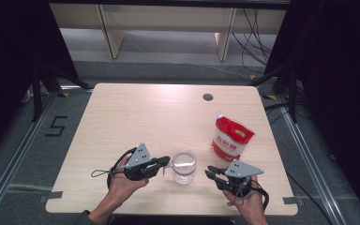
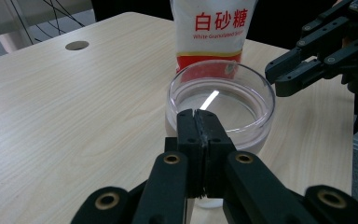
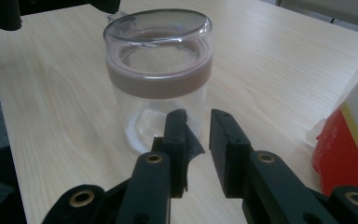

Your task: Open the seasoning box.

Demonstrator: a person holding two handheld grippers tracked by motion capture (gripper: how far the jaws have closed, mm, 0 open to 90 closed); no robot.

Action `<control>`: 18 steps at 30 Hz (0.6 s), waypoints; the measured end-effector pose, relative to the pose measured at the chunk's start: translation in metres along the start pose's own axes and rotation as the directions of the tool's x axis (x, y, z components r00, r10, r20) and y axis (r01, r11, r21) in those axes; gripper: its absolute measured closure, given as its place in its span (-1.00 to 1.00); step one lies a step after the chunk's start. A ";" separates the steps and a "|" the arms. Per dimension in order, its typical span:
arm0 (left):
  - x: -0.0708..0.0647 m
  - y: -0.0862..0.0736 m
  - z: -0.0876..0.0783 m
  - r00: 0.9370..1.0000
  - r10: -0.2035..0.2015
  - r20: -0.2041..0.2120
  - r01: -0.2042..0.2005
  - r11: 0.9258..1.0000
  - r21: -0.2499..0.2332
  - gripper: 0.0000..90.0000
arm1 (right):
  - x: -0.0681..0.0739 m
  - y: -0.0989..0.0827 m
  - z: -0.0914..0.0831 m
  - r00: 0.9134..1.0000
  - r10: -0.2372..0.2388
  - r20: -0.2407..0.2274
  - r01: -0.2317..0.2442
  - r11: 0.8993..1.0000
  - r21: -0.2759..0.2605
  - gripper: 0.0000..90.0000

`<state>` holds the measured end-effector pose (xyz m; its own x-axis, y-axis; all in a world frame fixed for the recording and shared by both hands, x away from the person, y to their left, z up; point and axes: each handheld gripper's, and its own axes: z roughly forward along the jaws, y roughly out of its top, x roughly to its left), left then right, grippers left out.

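An empty clear glass jar (image 1: 184, 166) (image 2: 221, 102) (image 3: 158, 74) with a wide rim stands near the table's front edge, between both grippers. My left gripper (image 1: 168, 162) (image 2: 199, 123) is at the jar's left. Its jaws are pressed together, tips against the jar's near wall just under the rim. Whether they pinch a glass handle I cannot tell. My right gripper (image 1: 209, 171) (image 3: 198, 126) (image 2: 279, 79) sits a little right of the jar and points at it. A narrow gap with nothing in it separates its jaws.
A red and white bag of white granulated sugar (image 1: 231, 138) (image 2: 214, 32) (image 3: 349, 140) stands upright behind the jar, to the right. The light wooden table (image 1: 145, 117) has a round cable hole (image 1: 208, 97) (image 2: 77, 45) at the back. Black curtains flank the table.
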<state>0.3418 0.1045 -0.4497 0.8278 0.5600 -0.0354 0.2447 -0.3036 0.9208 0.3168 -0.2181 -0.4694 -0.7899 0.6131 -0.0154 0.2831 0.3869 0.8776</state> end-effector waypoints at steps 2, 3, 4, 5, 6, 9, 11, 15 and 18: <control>0.000 0.000 0.000 1.000 0.002 -0.001 -0.002 1.000 -0.001 0.96 | 0.000 0.000 0.002 1.000 -0.010 -0.004 0.010 1.000 -0.002 0.75; 0.000 0.000 0.000 1.000 0.003 -0.001 -0.003 1.000 -0.001 0.96 | 0.000 0.001 0.004 1.000 -0.030 -0.002 0.030 1.000 -0.009 0.76; 0.000 0.000 0.000 1.000 0.004 -0.002 -0.004 1.000 -0.002 0.96 | 0.000 0.001 0.004 0.999 -0.033 0.003 0.033 0.999 -0.009 0.78; 0.000 0.000 0.000 1.000 0.004 -0.003 -0.004 1.000 -0.002 0.96 | 0.000 0.001 0.004 0.999 -0.034 0.002 0.034 0.999 -0.008 0.78; 0.000 0.000 0.000 1.000 0.004 -0.003 -0.004 1.000 -0.002 0.97 | 0.000 0.001 0.004 0.999 -0.034 0.002 0.034 0.999 -0.008 0.78; 0.000 -0.001 0.000 1.000 0.012 -0.003 -0.012 1.000 -0.002 0.97 | 0.001 0.003 0.005 1.000 -0.028 0.000 0.028 1.000 -0.008 0.80; 0.001 -0.001 0.000 1.000 0.010 -0.003 -0.010 1.000 -0.003 0.97 | 0.001 0.003 0.006 0.999 -0.039 -0.009 0.039 0.999 -0.009 0.81; 0.001 -0.001 0.000 1.000 0.014 0.000 -0.014 1.000 -0.004 0.96 | 0.000 0.006 0.008 0.999 -0.048 -0.007 0.048 0.998 -0.028 0.85; 0.000 -0.002 0.000 1.000 -0.002 -0.003 0.002 1.000 -0.006 0.97 | 0.001 0.008 0.010 0.999 -0.039 -0.003 0.039 0.999 -0.028 0.87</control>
<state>0.3417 0.1052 -0.4515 0.8259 0.5627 -0.0365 0.2434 -0.2975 0.9232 0.3239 -0.2080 -0.4672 -0.8022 0.5951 -0.0481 0.2368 0.3911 0.8893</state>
